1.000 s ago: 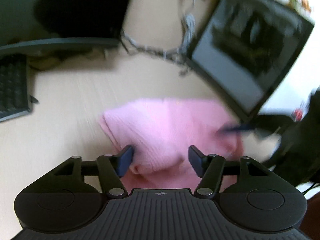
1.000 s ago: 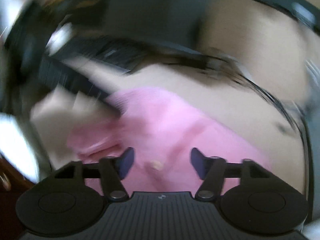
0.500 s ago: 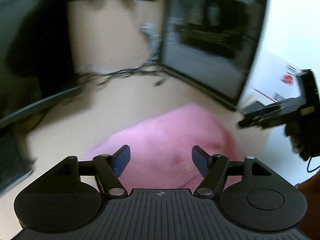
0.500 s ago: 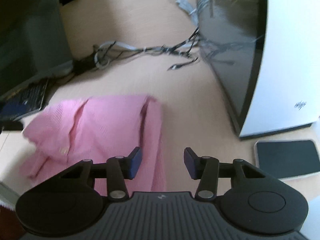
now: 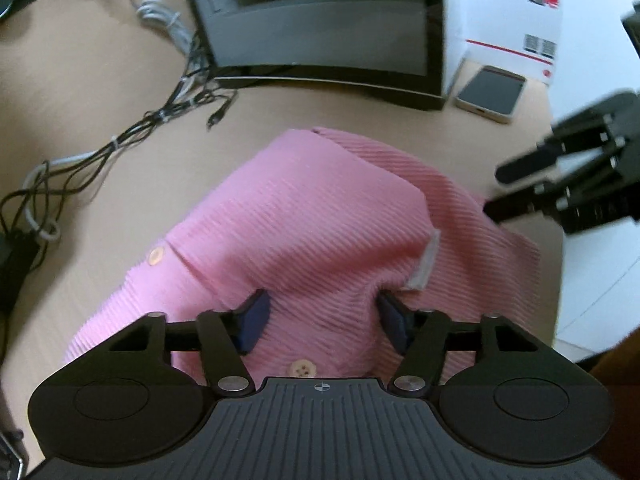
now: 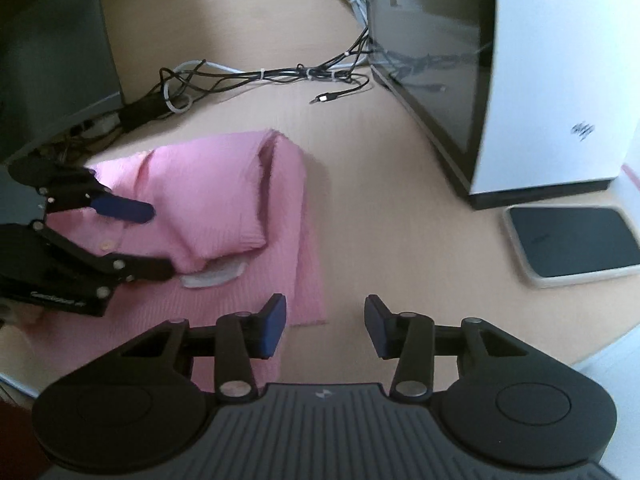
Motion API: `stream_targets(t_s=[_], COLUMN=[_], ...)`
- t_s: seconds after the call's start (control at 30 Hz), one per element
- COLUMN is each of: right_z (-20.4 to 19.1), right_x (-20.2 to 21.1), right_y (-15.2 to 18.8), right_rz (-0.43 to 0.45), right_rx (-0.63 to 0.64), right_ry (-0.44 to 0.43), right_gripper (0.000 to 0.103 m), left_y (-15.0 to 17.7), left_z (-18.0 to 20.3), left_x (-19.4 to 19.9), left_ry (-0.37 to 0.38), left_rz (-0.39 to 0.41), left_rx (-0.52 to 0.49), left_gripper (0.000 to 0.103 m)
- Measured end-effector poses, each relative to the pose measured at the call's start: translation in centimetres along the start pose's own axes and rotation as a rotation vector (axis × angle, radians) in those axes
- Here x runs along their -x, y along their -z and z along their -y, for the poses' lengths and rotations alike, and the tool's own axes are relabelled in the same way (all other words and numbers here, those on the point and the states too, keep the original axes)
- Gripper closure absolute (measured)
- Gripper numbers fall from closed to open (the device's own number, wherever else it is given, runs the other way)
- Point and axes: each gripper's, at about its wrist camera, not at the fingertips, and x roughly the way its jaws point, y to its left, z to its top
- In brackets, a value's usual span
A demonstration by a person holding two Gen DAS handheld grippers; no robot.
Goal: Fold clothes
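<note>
- On the surface point(image 6: 392, 208), a pink ribbed garment point(image 5: 320, 216) is seen loosely folded.
- Left tongs point(image 5: 323, 317) are spread over its fabric.
- Right tongs point(image 6: 325, 326) are spread, gripping nothing.

One pink garment point(image 5: 320, 216) lies on the bench point(image 6: 400, 208), with two buttons point(image 5: 155, 256) showing on it and one white label point(image 5: 424, 264). Beside the garment are two tools: the left tool point(image 5: 320, 316) and the right tool point(image 6: 325, 324). Behind the garment stand one computer case point(image 6: 520, 80), one phone point(image 6: 572, 240), one white box point(image 5: 512, 20) and a cable tangle point(image 6: 256, 76), perhaps several cords.
</note>
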Motion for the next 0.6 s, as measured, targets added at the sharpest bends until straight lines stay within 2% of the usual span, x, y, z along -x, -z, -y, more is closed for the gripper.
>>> stream_targets(t_s=[0.07,0.1,0.17,0.2,0.23,0.27,0.3,0.33,0.4,0.5,0.6], right_z=[-0.9,-1.4,-1.8,-1.5,-1.3,-0.9,-0.6,-0.5,-0.8,-1.4,-1.9], right_x=[-0.8,-1.1,-1.2,-0.7,-0.3,0.2,0.7,0.8,-0.2,-1.7,-3.2], right_y=[-0.6,-1.0,-1.8,-2.3,-2.9,-3.5,-4.1,-4.7,-5.4,-6.5,-7.6], right_rz=[0.003,-0.001,0.011,0.027,0.044,0.06,0.074,0.078,0.06,0.033,0.006], right_rx=[0.03,0.076,0.147,0.149,0.15,0.138,0.109,0.09,0.074,0.05,0.025], right_ry=[-0.023,0.007,0.078,0.082,0.085,0.068,0.026,-0.006,-0.049,-0.112,-0.176], right_gripper=[0.075,0.078,0.078,0.078,0.078,0.076,0.066,0.056,0.049,0.046,0.038], left_y=[-0.4,-0.5,-0.3,0.1,0.8,1.4,2.4,3.7,6.6,10.8,13.1], left_z=[-0.9,-1.4,-2.8,-3.4,-4.0,-4.6,-5.5,-6.6,-9.4,-12.9,-14.3], left_x=[-0.3,-0.1,1.5,2.7,4.3,5.9,7.5,9.0,11.0,11.4,10.2], left_ry=[-0.007,0.002,0.088,0.118,0.134,0.15,0.143,0.12,0.067,-0.017,0.028], left_rz=[-0.001,-0.006,-0.005,0.011,0.036,0.062,0.084,0.104,0.12,0.078,0.056], left_rx=[0.059,0.103,0.214,0.261,0.301,0.341,0.389,0.443,0.577,0.808,0.98], left_gripper=[0.052,0.056,0.056,0.055,0.05,0.044,0.034,0.03,0.029,0.03,0.031])
